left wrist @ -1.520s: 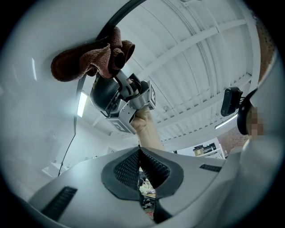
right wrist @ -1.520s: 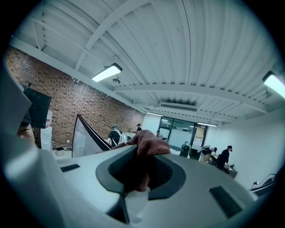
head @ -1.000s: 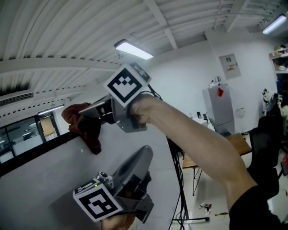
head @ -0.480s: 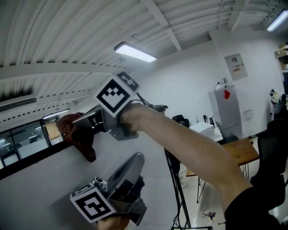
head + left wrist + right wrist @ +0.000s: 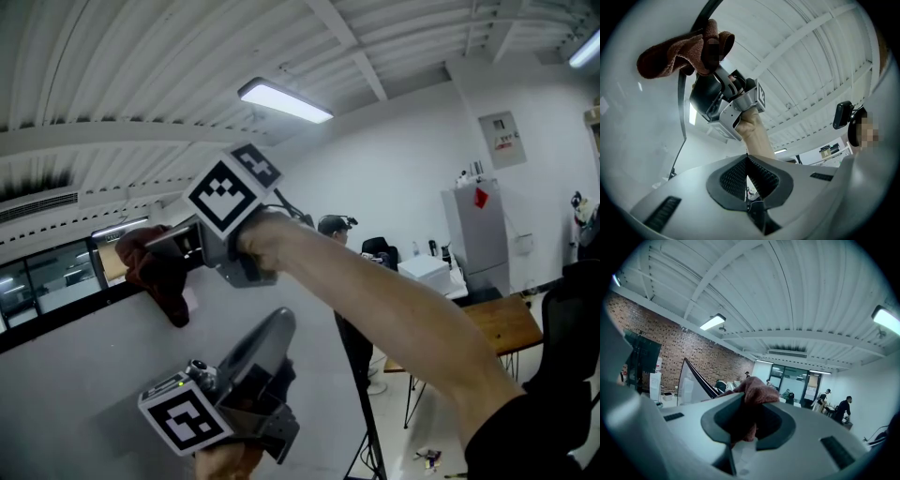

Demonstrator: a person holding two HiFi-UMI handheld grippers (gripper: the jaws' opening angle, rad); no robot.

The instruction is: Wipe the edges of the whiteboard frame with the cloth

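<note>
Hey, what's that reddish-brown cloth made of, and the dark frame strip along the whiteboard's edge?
The reddish-brown cloth looks like soft terry or microfibre. Its surface is nubby and matte, and it hangs in limp folds from the right gripper. The dark whiteboard frame looks like a thin, rigid, smooth strip with a straight edge. It could be painted metal or plastic, and the pictures don't settle which.

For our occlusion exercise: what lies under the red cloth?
The whiteboard's dark frame edge passes under the cloth gripped by the right tool; the covered stretch cannot be seen.
</note>
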